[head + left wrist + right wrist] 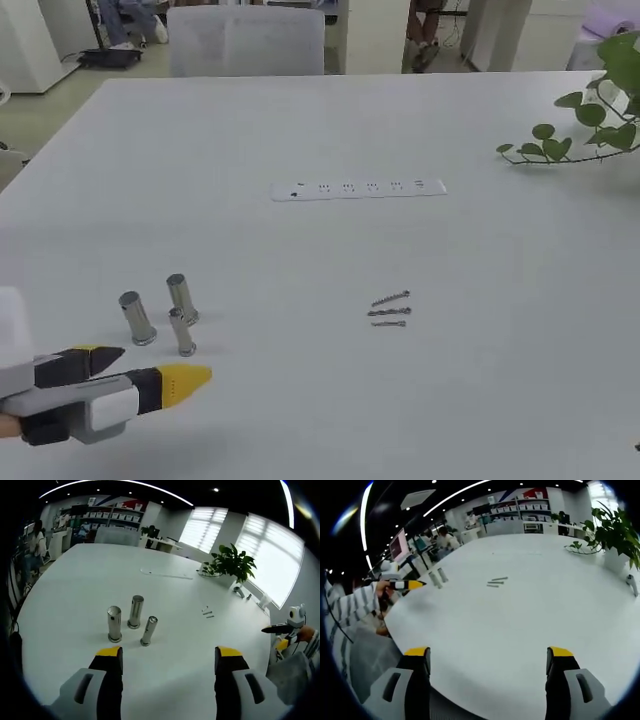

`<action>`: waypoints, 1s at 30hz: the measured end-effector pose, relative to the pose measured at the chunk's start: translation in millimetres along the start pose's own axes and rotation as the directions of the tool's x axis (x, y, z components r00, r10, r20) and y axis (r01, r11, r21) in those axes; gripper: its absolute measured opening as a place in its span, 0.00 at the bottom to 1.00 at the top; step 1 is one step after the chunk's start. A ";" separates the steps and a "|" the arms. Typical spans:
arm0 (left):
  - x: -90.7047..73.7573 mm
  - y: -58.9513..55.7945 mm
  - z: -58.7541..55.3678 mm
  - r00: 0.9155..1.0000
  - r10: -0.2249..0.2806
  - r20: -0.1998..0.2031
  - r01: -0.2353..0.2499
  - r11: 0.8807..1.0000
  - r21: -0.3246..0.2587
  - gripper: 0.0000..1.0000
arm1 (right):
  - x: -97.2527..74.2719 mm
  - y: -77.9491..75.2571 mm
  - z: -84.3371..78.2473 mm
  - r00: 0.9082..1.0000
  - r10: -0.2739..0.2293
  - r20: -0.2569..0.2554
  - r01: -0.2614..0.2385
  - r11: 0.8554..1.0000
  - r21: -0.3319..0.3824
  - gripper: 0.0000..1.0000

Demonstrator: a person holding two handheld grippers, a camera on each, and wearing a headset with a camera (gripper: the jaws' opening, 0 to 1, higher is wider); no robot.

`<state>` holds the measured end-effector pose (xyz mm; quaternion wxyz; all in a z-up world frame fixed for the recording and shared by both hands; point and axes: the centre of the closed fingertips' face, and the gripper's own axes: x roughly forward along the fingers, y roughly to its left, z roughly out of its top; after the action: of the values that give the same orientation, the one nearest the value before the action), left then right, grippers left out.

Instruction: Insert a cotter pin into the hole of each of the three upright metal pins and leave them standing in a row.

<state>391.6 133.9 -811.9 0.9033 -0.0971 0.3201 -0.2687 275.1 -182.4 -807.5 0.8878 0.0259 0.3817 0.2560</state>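
Three metal pins (180,299) stand upright on the white table (300,400) in a tight triangle, close together but not touching. They sit toward eight o'clock in the head view. Well apart from them, out at three o'clock, three cotter pins (389,312) lie flat, stacked one above the other in near-parallel lines just beside each other. They look bare of any pin, though from here they are too small to read in detail. The left gripper (150,368) hovers just at six o'clock of the metal pins, its yellow-tipped jaws spread wide with nothing between them. In its own view the triangle of pins stands straight ahead at twelve o'clock. The right gripper (489,652) hangs over the near edge of the table, its jaws likewise held wide apart and empty, with the cotter pins far off at twelve o'clock in its view. A white power strip (360,188) lies flat at twelve o'clock of the cotter pins, a leafy plant (590,120) trails in at two o'clock, and a grey chair (245,40) is drawn up at the far edge.
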 end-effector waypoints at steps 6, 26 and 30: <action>7.7 0.6 3.3 1.000 0.003 -0.008 -0.003 1.000 0.020 0.72 | 0.5 1.2 0.3 1.000 0.001 0.002 -0.001 1.000 0.001 0.97; 24.4 10.1 13.1 0.995 0.101 0.027 -0.103 0.991 0.083 0.44 | 3.0 2.4 -6.9 1.000 -0.002 -0.023 0.002 1.000 0.002 0.97; 26.9 12.3 14.6 0.994 0.102 0.024 -0.104 0.991 0.087 0.39 | 3.4 1.4 -9.6 0.999 -0.007 -0.034 0.007 1.000 0.002 0.97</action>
<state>423.5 129.5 -819.0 0.9225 -0.0432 0.3036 -0.2346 269.8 -181.0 -816.1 0.8820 0.0214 0.3971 0.2529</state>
